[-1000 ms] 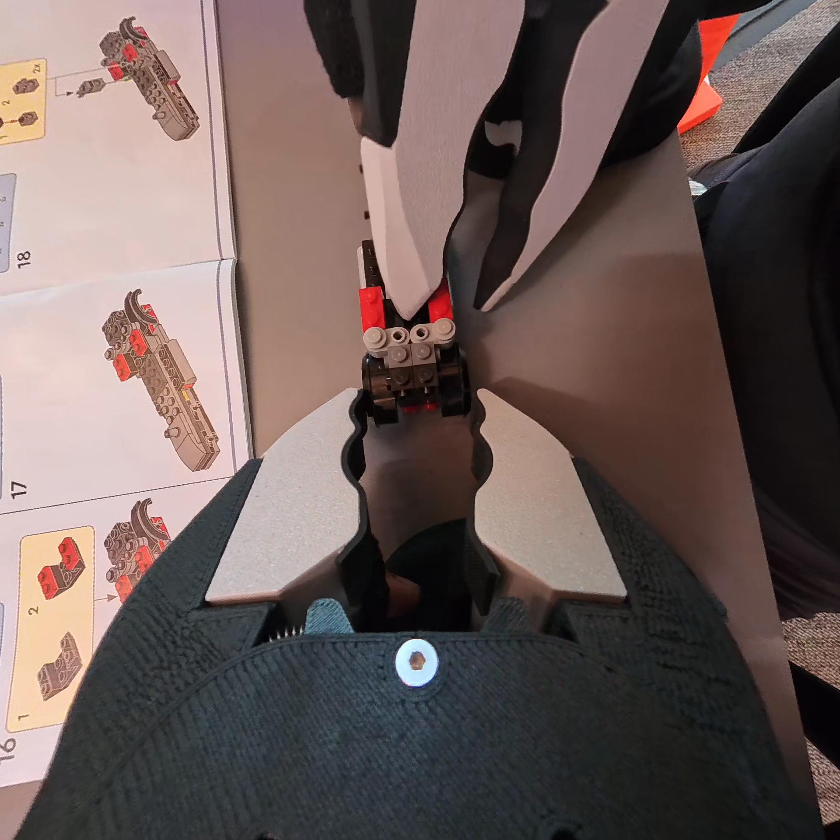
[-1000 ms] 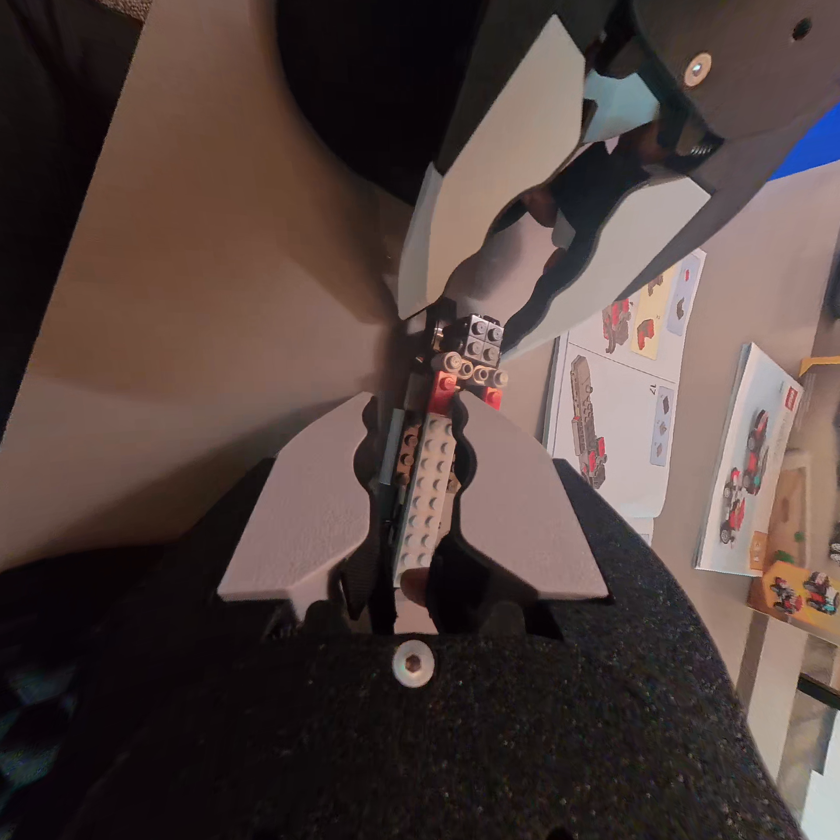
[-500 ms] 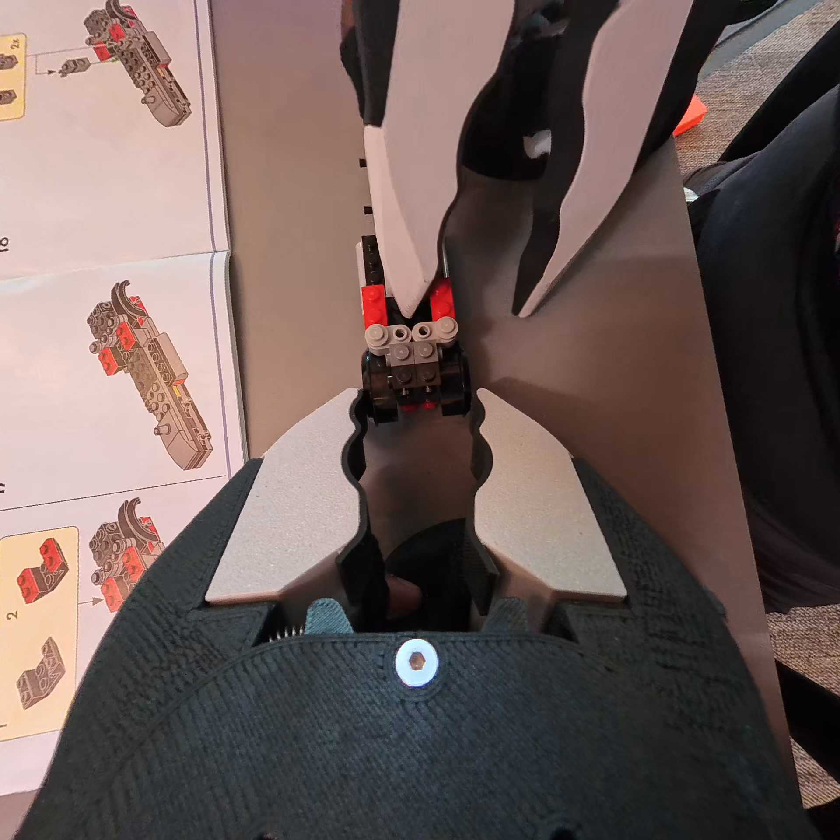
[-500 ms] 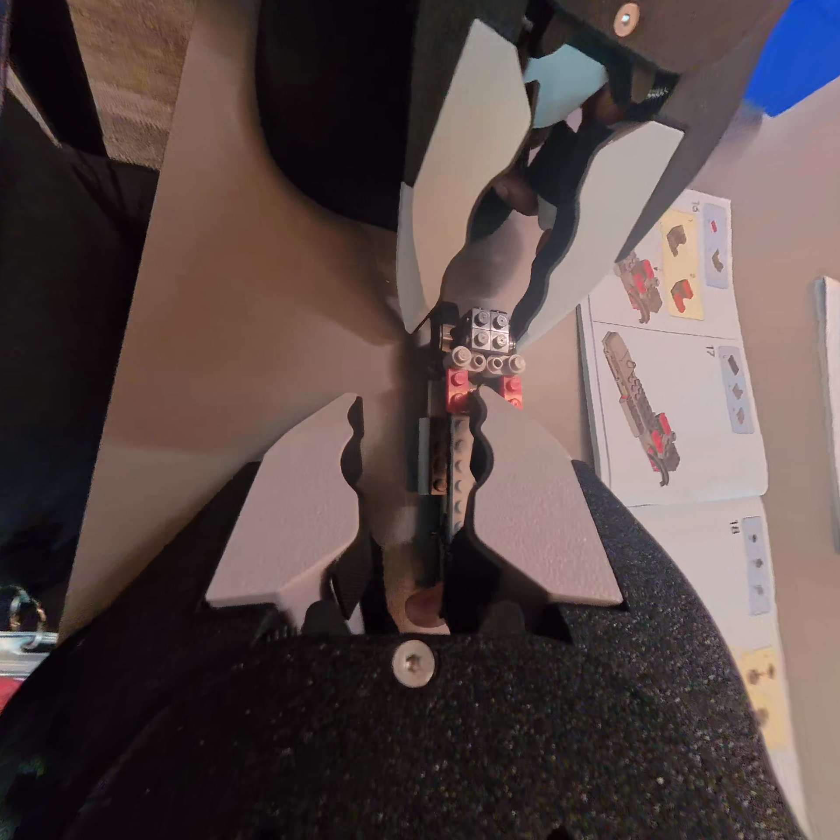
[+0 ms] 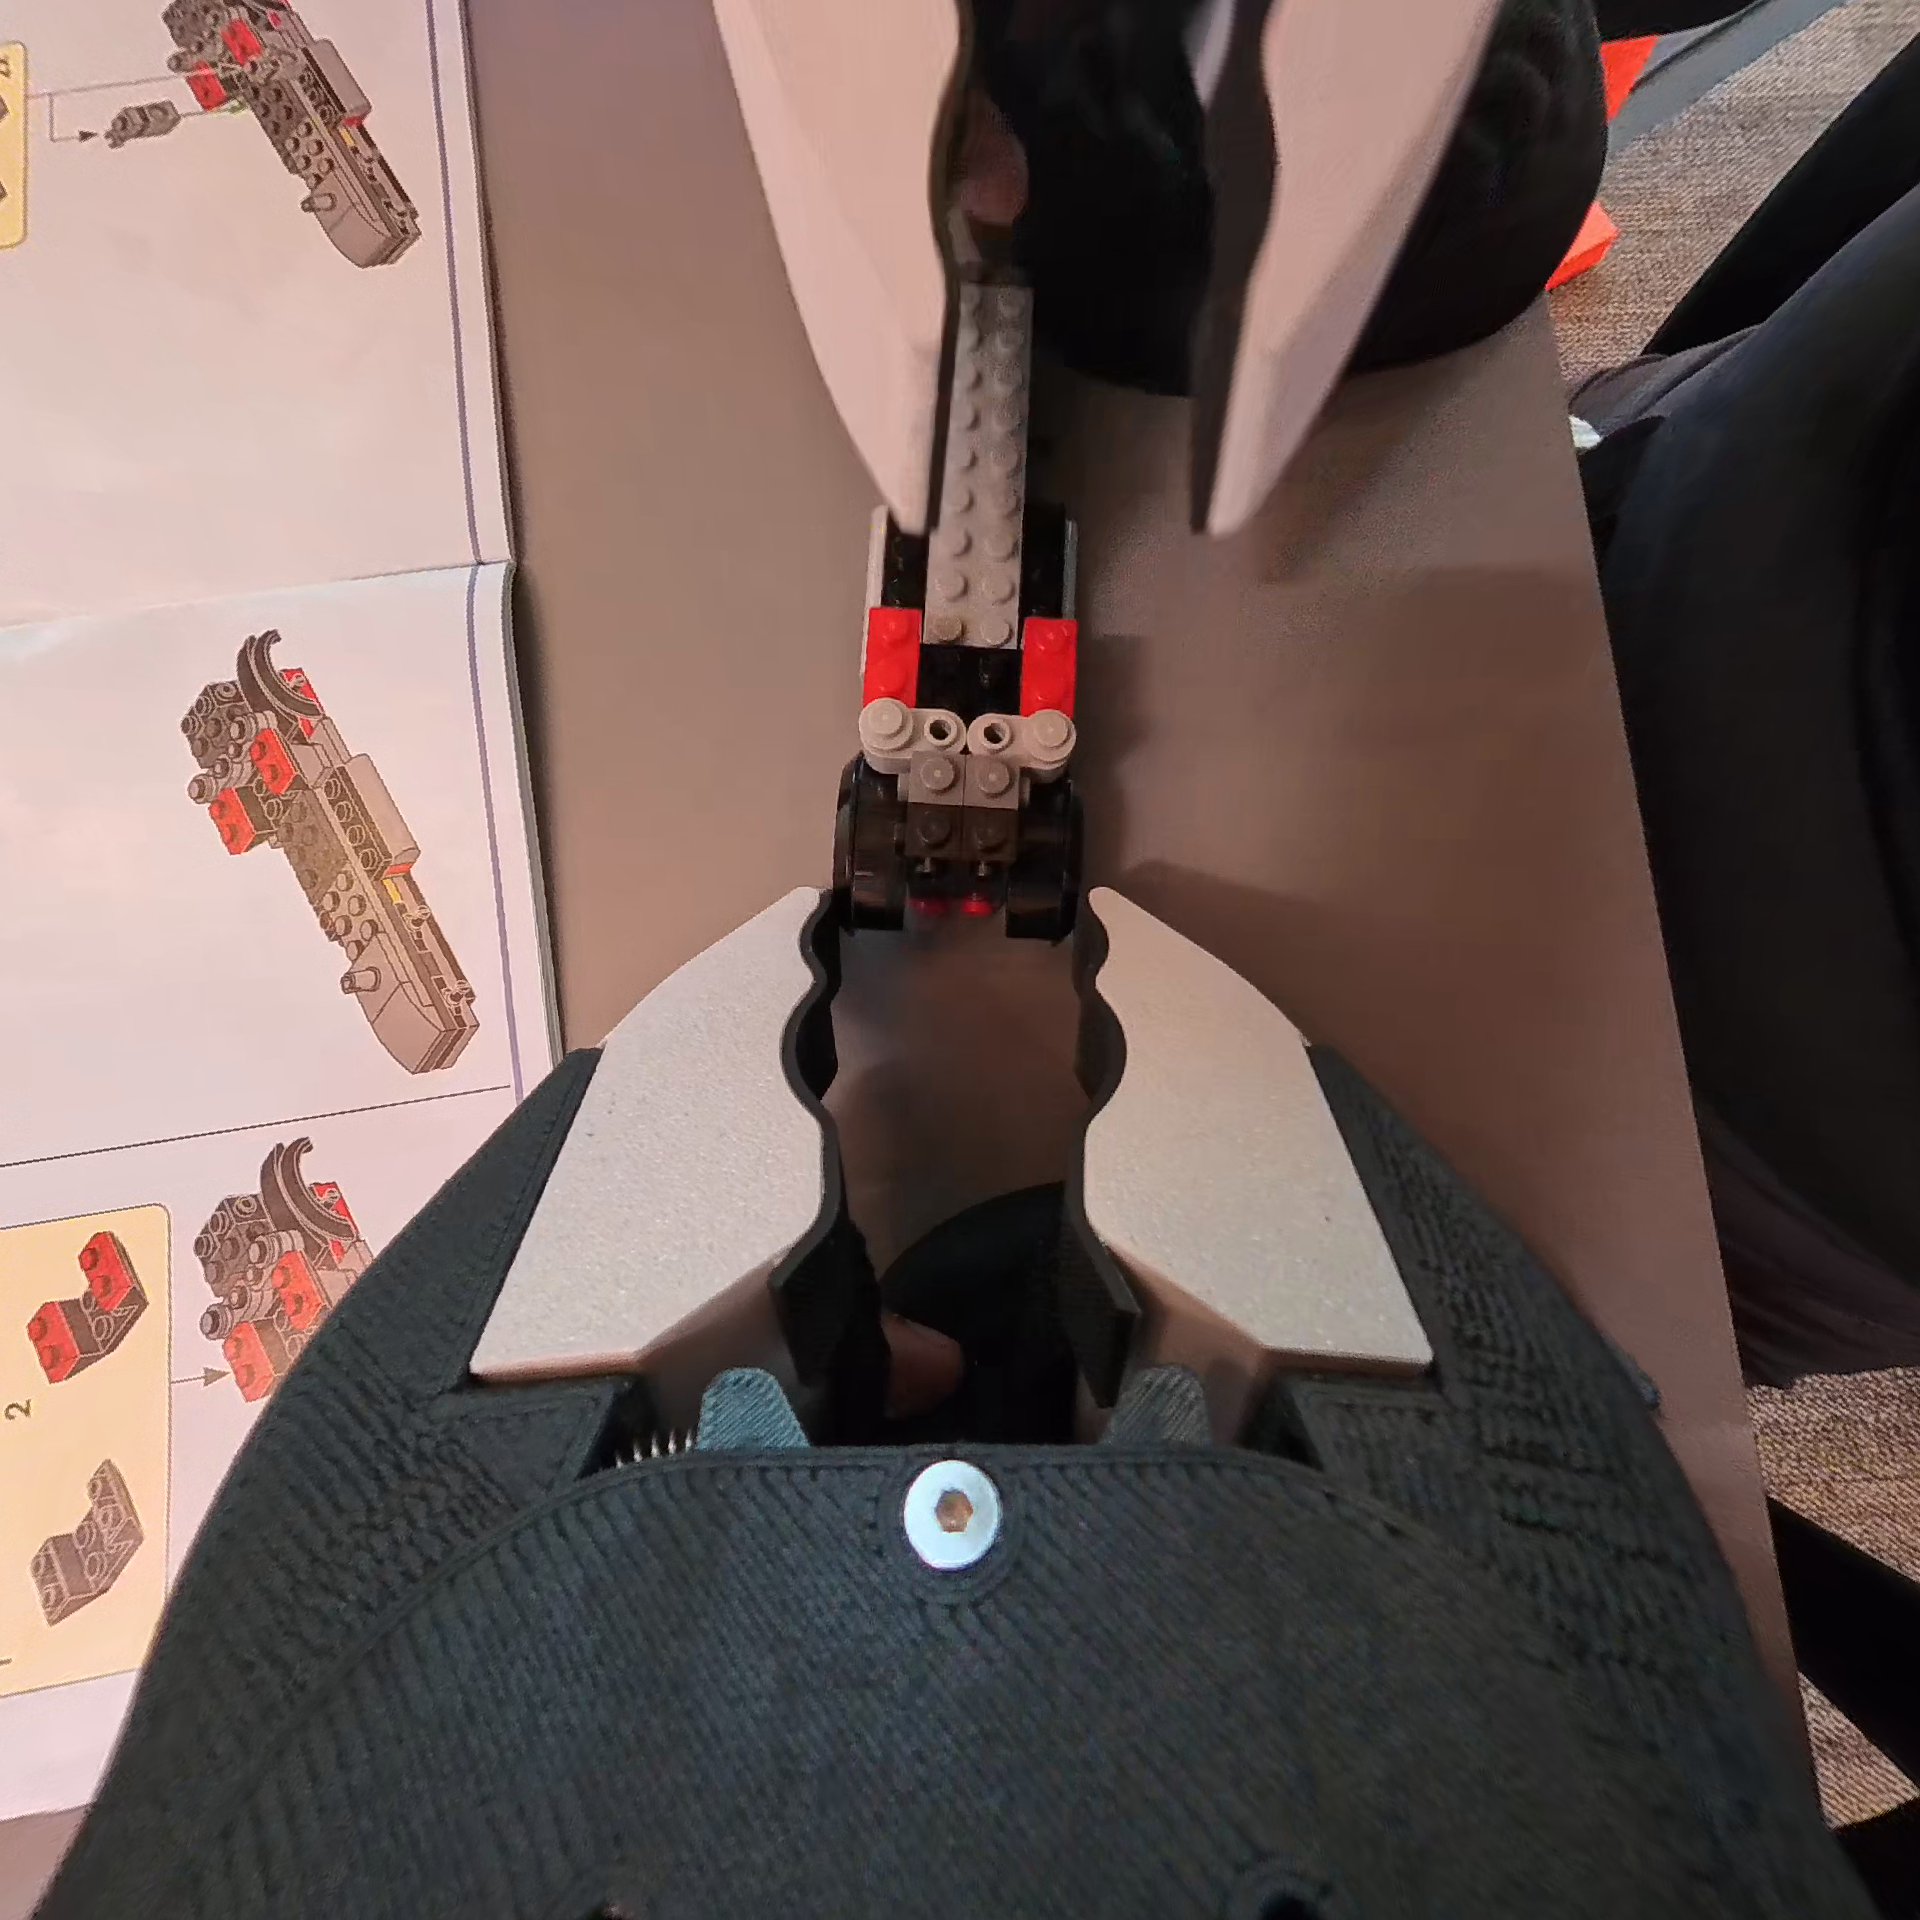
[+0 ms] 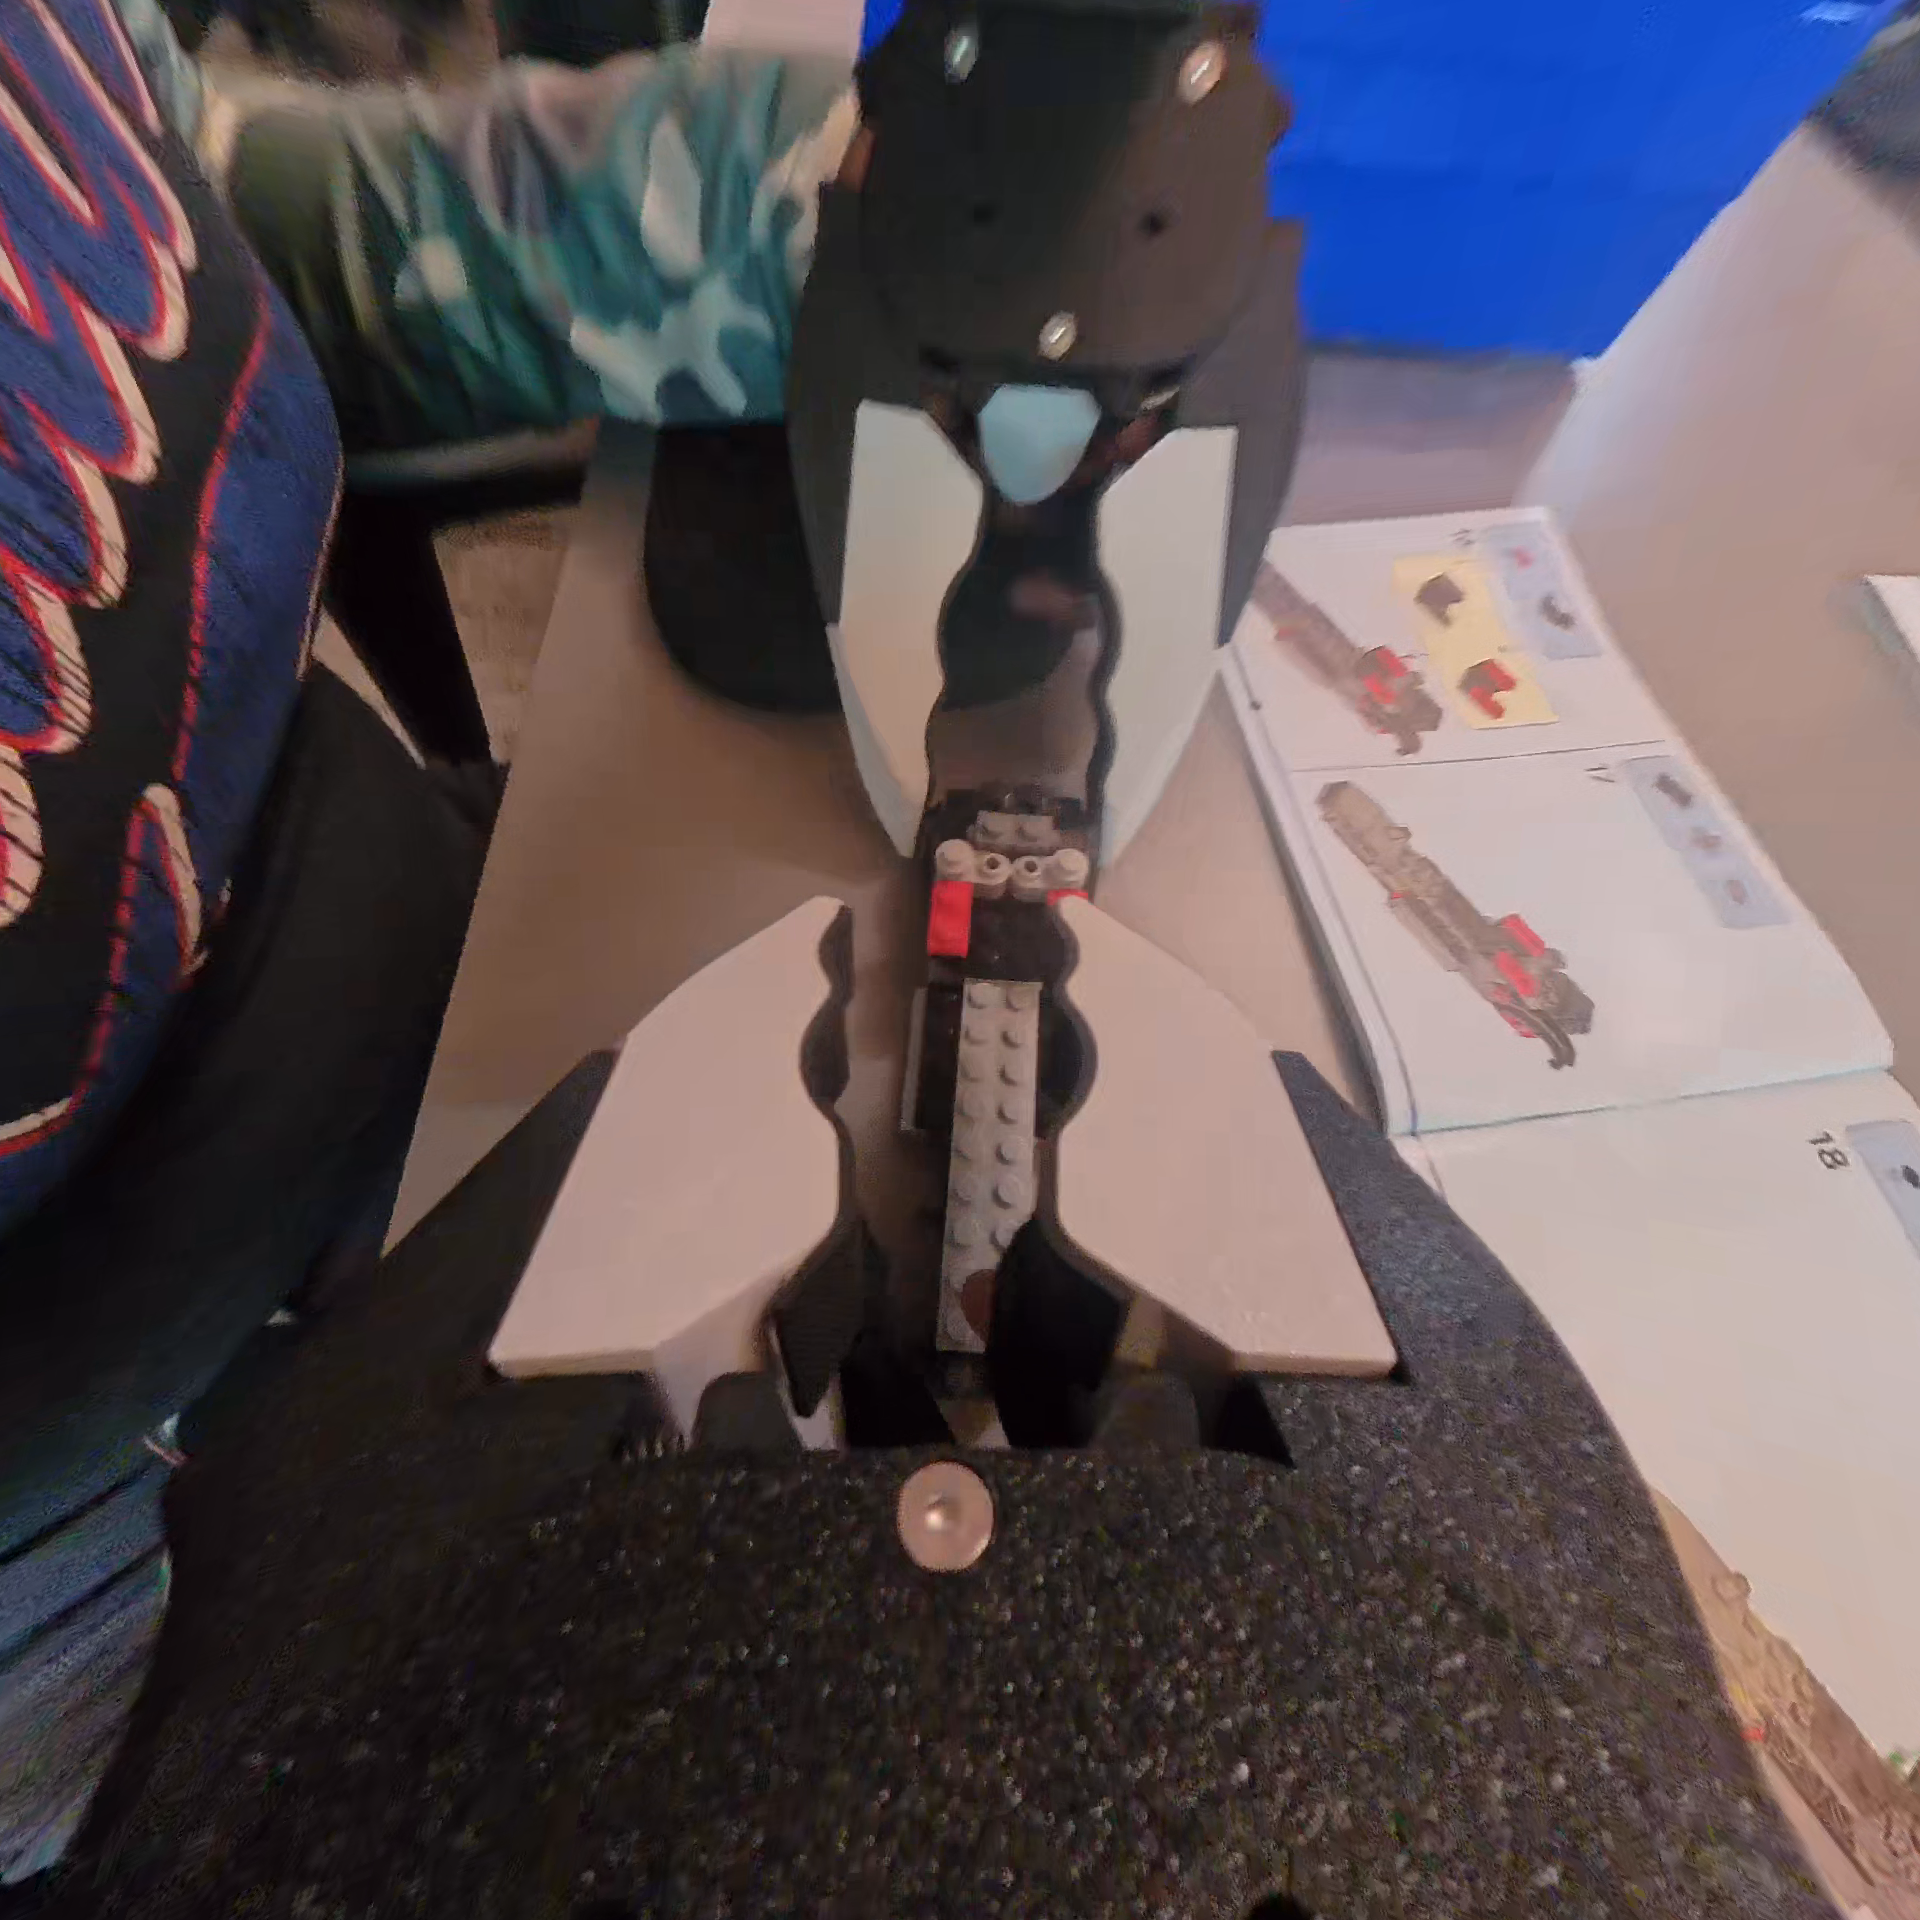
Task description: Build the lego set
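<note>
While the left gripper point(image 5: 951, 909) pinches the black front end of the long grey, black and red brick model point(image 5: 966, 727) over the grey table point(image 5: 1351, 831), the right gripper point(image 6: 961, 925) gapes around its far end, seemingly reseating its hold.

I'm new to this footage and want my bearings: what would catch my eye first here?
The long lego model, grey, black and red, lies on the grey table between two facing grippers. The left gripper brackets its black end; the right gripper stands open around its grey studded plate. An open instruction booklet lies alongside.
</note>
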`<state>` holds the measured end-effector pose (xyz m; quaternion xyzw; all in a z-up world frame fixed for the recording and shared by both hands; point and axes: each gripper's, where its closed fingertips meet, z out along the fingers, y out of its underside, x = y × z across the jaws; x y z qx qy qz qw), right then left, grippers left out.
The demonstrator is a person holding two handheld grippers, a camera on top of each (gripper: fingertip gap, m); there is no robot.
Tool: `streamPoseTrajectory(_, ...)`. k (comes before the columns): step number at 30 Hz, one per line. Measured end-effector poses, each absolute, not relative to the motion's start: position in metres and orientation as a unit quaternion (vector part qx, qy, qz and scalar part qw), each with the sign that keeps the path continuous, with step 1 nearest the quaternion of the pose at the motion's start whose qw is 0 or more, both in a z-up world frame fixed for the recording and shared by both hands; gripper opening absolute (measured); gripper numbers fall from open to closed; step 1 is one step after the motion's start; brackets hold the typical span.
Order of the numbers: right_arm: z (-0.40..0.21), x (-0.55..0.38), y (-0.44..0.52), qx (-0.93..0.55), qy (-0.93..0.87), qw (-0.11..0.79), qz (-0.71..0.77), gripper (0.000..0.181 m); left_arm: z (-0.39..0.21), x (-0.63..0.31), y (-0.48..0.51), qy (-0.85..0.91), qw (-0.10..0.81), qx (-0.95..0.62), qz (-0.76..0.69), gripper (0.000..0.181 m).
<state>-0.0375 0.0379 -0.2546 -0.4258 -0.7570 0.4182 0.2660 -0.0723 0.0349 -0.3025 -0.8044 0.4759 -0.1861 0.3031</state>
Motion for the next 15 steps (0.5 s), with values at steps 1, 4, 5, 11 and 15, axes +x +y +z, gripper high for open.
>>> streamPoseTrajectory(1, -0.251, -0.036, 0.04, -0.429, -0.749, 0.267, 0.429, 0.024, -0.302, -0.072, 0.035, 0.476, 0.303, -0.804, -0.186, 0.043)
streamPoseTrajectory(4, -0.257, -0.039, 0.05, -0.449, -0.75, 0.284, 0.394, 0.001, -0.303, -0.072, 0.035, 0.475, 0.302, -0.805, -0.188, 0.043)
streamPoseTrajectory(5, -0.263, -0.039, 0.051, -0.454, -0.759, 0.278, 0.375, 0.0, -0.303, -0.072, 0.035, 0.475, 0.301, -0.805, -0.188, 0.043)
streamPoseTrajectory(11, -0.273, -0.047, 0.046, -0.465, -0.765, 0.261, 0.36, 0.0, -0.303, -0.072, 0.035, 0.475, 0.303, -0.805, -0.187, 0.043)
streamPoseTrajectory(15, -0.278, -0.047, 0.048, -0.472, -0.77, 0.251, 0.348, 0.0, -0.303, -0.072, 0.035, 0.476, 0.302, -0.804, -0.189, 0.043)
